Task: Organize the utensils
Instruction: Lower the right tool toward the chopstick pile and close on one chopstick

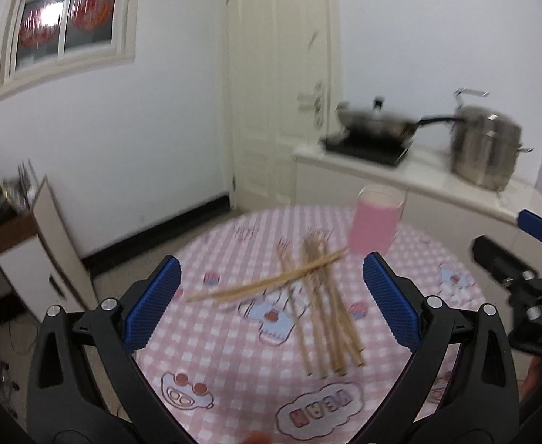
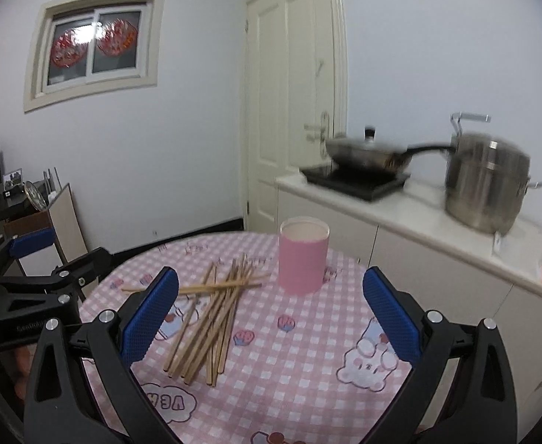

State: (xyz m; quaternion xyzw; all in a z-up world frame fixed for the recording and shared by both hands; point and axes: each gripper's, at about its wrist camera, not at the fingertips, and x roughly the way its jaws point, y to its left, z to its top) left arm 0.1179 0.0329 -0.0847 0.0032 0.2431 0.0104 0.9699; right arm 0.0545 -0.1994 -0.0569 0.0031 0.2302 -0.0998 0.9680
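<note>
On the far left wall there is a window (image 2: 95, 46) with red paper cutouts stuck on the glass. Below it stands a low cabinet (image 2: 58, 218) with small things on top that are too tiny to make out.

The left gripper (image 1: 271, 301) hangs over the near edge of the round table (image 2: 307, 362). Its two blue pads (image 1: 154, 305) are spread wide and hold nothing. The table wears a pink and white checked cloth with cartoon animals. A cloud shape near the front has letters that look like "YEAH", seen upside down, but the picture is a bit blurry there.

In the middle of the table lies a pile of chopsticks (image 2: 211, 318). Most of them lie side by side, pointing toward the far edge. Two more lie across the top of the pile. In the left wrist view the chopsticks (image 1: 319, 307) sit between the two blue pads, lower down on the cloth, and nothing touches them.

Just to the right of the pile stands a pink cup (image 2: 303, 255). It is upright and looks empty from here.

The right gripper (image 2: 271, 307) also hangs over the table with its pads far apart, holding nothing.

Behind the table is a cream door (image 2: 293, 103). To the right runs a white counter (image 2: 426, 222). On it sits a black cooktop (image 2: 356, 183) with a lidded pan (image 2: 367, 153), and then a big shiny steel pot (image 2: 487, 181).
</note>
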